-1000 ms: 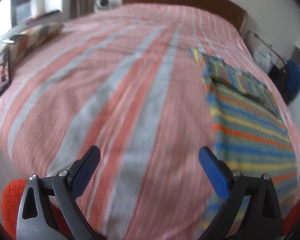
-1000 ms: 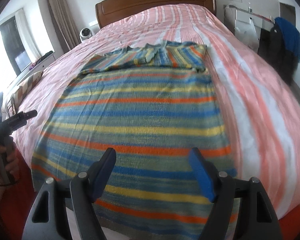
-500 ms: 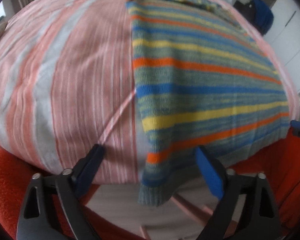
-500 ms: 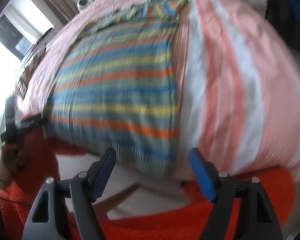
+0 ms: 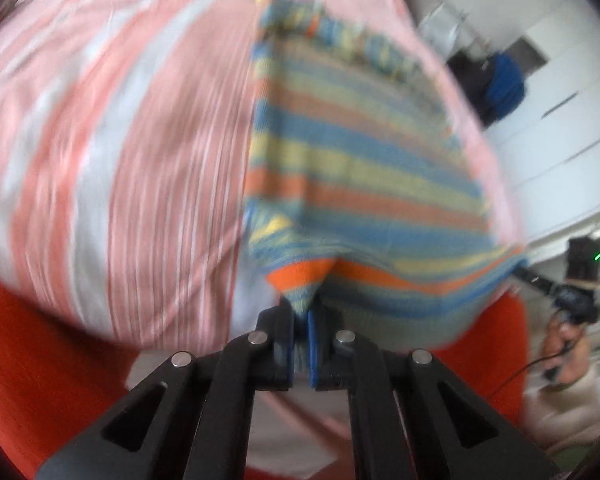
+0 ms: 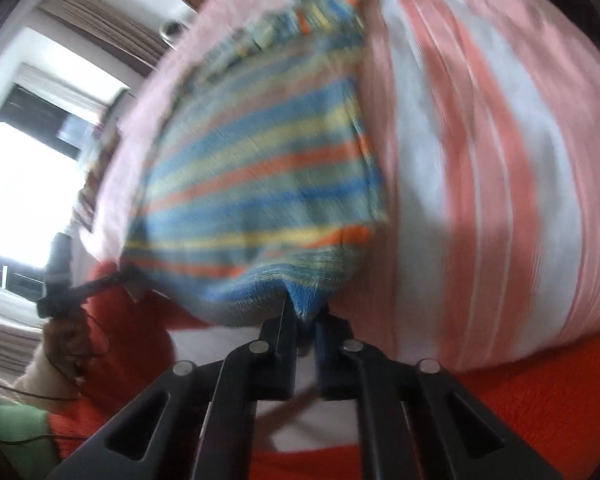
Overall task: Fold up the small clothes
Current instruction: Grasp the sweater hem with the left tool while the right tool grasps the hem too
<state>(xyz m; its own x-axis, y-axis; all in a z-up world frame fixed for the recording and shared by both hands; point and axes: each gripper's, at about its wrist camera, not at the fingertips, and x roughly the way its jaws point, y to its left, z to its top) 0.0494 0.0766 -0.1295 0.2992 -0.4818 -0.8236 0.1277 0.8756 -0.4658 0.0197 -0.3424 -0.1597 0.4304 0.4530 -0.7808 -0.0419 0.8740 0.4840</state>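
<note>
A knitted sweater (image 5: 360,168) with blue, yellow, orange and grey stripes lies on the bed, its hem at the near edge. My left gripper (image 5: 300,320) is shut on the hem's left corner, which bunches up between the blue pads. In the right wrist view the same sweater (image 6: 260,168) shows, and my right gripper (image 6: 306,320) is shut on the hem's right corner. Both corners are lifted off the bed. Both views are blurred by motion.
The bed (image 5: 100,140) has a pink, white and coral striped cover. Red fabric (image 5: 40,360) hangs below its near edge. The other gripper and hand show at the right (image 5: 576,300) and at the left (image 6: 64,280). A window (image 6: 24,184) is at the left.
Both grippers were open over the sweater's hem; now each has shut on a hem corner and raised it. The views have tilted and come closer to the bed edge.
</note>
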